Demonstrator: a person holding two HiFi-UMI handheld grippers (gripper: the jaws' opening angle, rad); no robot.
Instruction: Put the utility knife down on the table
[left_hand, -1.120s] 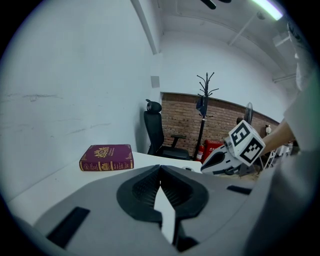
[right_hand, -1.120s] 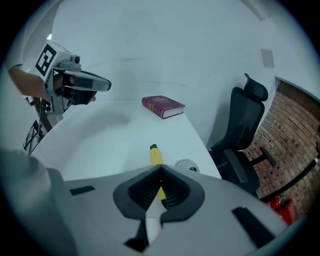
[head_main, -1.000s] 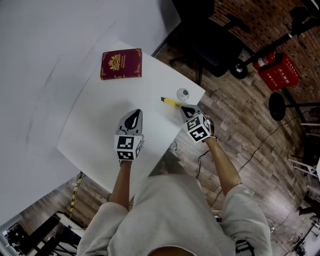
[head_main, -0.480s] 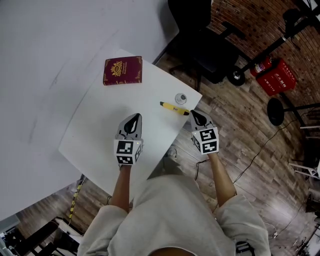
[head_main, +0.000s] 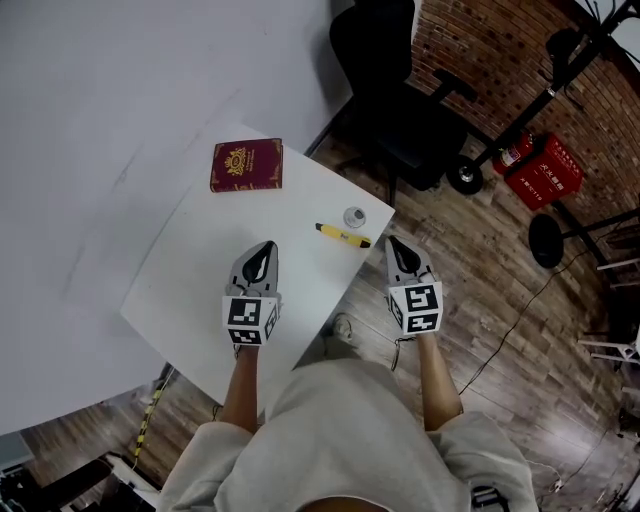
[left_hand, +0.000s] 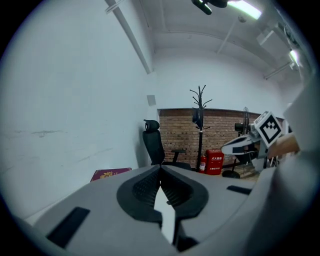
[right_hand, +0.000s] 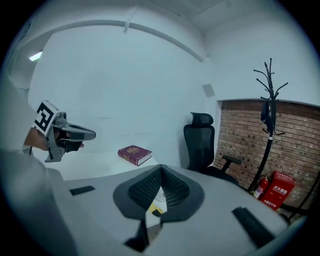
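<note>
Head view: the right gripper (head_main: 398, 248), closed and empty, now stands back from the yellow utility knife (head_main: 343, 236), which lies on the table (head_main: 200, 285). The left gripper (head_main: 264, 252) is closed too. Placement looks done.

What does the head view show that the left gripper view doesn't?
Only the head view shows the yellow utility knife lying on the white table, with a small round object just beyond it. Only the left gripper view shows the coat stand by the brick wall and the ceiling lights. Both show the red book, the black office chair and the right gripper.
</note>
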